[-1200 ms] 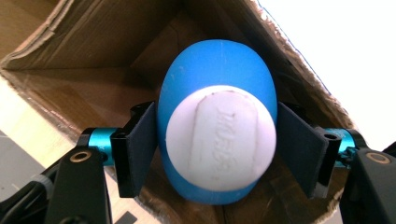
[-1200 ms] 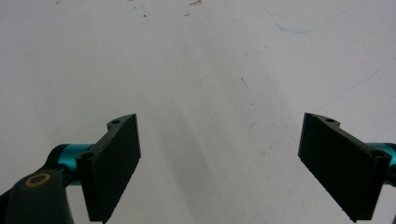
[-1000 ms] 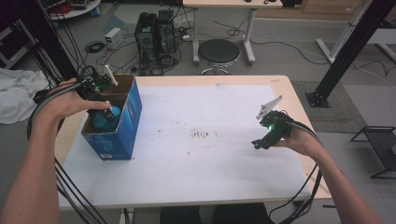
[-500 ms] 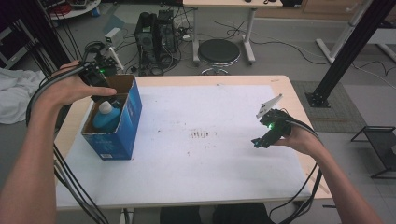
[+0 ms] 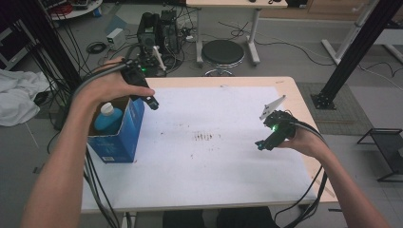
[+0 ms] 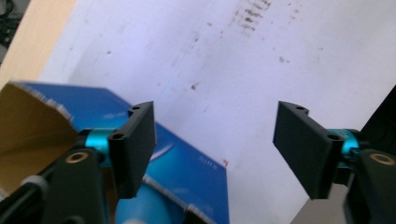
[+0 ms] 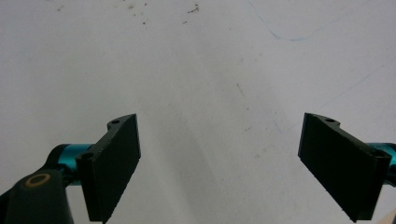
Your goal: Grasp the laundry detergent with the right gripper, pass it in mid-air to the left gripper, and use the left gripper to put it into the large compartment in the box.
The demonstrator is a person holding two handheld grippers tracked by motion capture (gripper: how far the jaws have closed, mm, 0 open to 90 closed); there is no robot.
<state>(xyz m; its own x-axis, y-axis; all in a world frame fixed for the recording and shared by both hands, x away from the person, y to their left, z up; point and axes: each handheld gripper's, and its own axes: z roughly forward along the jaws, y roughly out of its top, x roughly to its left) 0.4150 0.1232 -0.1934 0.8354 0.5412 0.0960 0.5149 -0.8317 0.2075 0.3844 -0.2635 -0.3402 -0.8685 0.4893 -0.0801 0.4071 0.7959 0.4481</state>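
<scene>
the workspace is a workshop floor with cables, a round black stool and computer towers beyond a wooden bench covered by a white sheet marked with small brown stains. the landmark is the open blue cardboard box, which stands upright near the sheet's left edge.

inside the box, a blue bottle with a white cap stands upright against the near wall; its position below the rim suggests it has been deposited there for packing. the box flaps are open, so access from above is unobstructed.

the left gripper is held just above the box's far right corner, clear of the rim, with jaws spread wide and nothing between them. in the left gripper view the box edge and the top of the bottle lie beneath the left jaw, consistent with a gripper that is free of the bottle and positioned over the box opening.

the right gripper is well to the right of the box, low over the bare sheet, jaws also spread and empty. its parked position keeps it out of the left arm's working path; judged from this layout, it is idle or awaiting the next item.
</scene>
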